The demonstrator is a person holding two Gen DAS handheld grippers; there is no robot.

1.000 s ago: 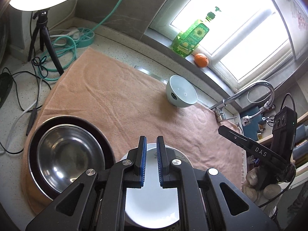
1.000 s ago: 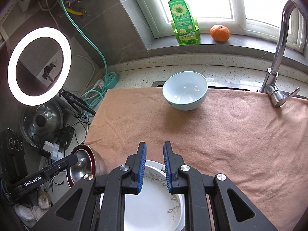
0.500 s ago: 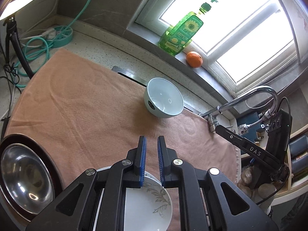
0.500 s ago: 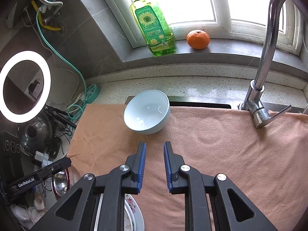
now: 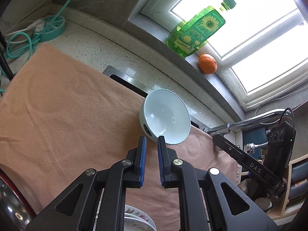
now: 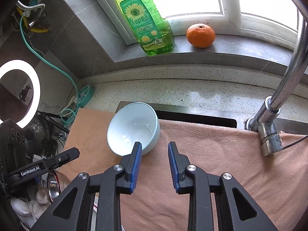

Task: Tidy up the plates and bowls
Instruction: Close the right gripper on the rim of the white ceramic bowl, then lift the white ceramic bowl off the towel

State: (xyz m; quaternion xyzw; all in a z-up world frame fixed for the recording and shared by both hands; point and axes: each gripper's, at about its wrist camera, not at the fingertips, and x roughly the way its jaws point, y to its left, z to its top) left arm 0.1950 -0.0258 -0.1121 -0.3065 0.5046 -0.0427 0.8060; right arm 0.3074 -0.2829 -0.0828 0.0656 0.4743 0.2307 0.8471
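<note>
**Pale blue bowl just ahead of both your grippers**

You have a peach-coloured terry towel (image 5: pixel 63 115) spread over the speckled stone counter (image 6: pixel 192 90) and part of the sink opening; it fills most of both views. At the left wrist view's lower left edge sits the rim of a shiny steel basin with a red outer lip (image 5: pixel 9 198), resting on the towel's near corner.

The round pale blue ceramic bowl (image 5: pixel 166 118) stands on the towel's far edge, right beside the dark sink slot, tipped with its opening facing you.

Your left gripper (image 5: pixel 152 144) has its jaws parted by a narrow gap, with nothing between them. The bowl's near wall lies directly beyond the tips; whether they touch it you cannot tell.

Your right gripper (image 6: pixel 155 150) has its jaws spread wider, also holding nothing. Its left finger (image 6: pixel 137 154) overlaps the bowl's near rim in the right wrist view, while the bowl's body lies left of the gap, not between the jaws.

A white plate with a floral rim (image 5: pixel 137 218) peeks out below your left gripper, at the towel's near edge.

On the grey windowsill stand a green dish-soap bottle with a sunflower label (image 6: pixel 146 19) and, just beside it, a small orange citrus fruit (image 6: pixel 200 35).
</note>
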